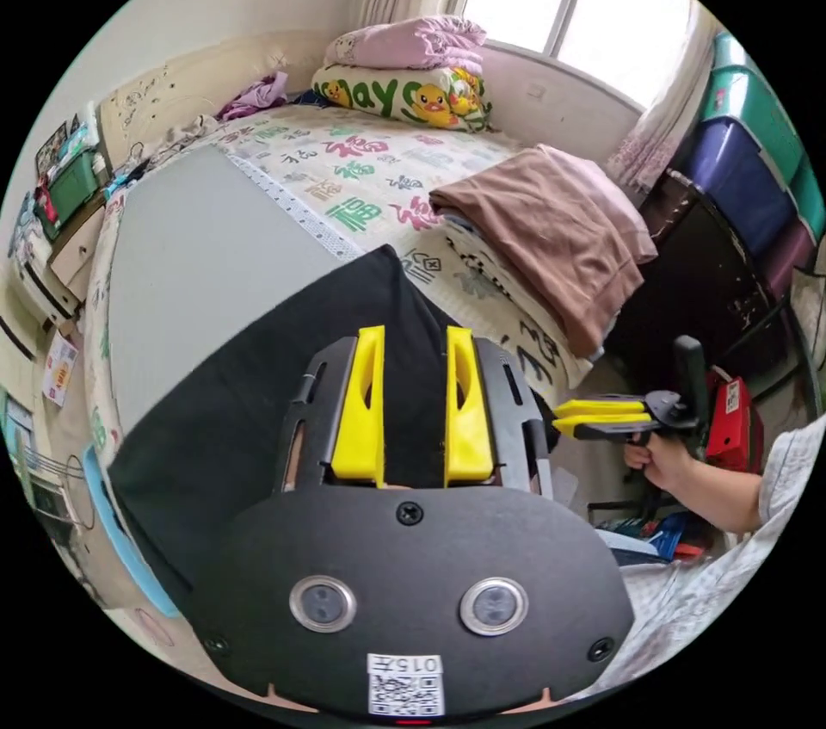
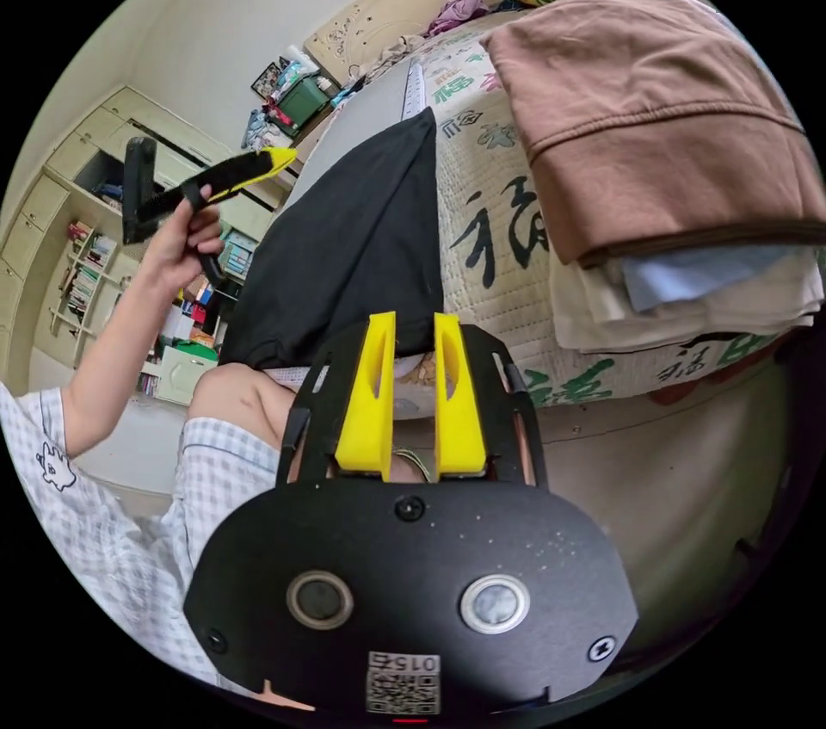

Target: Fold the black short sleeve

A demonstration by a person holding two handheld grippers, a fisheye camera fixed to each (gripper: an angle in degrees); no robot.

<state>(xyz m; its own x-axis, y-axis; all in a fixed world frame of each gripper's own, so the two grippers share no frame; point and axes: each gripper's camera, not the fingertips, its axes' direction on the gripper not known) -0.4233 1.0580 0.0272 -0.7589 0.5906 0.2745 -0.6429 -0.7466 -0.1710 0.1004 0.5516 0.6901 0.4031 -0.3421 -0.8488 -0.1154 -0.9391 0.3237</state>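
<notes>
The black short sleeve (image 1: 249,402) lies flat on the grey mat (image 1: 189,247) at the bed's near edge, tapering to a point toward the patterned quilt. My left gripper (image 1: 416,333) hovers over it, yellow jaws apart with nothing between them. A hand holds my right gripper (image 1: 561,417) off the bed's side, to the right of the garment. In the right gripper view, the black short sleeve (image 2: 361,247) rests on the bed's edge above a bare knee. My right gripper (image 2: 415,320) is below its hem, jaws slightly apart and empty. The left gripper (image 2: 280,155) is raised in a hand at the left.
A folded brown blanket (image 1: 559,247) tops a stack of linens (image 2: 688,290) at the bed's corner. Pillows and a pink quilt (image 1: 413,75) sit by the window. A dark cabinet (image 1: 697,273) and stacked storage boxes (image 1: 757,152) stand on the right. Shelves (image 2: 77,281) line the far wall.
</notes>
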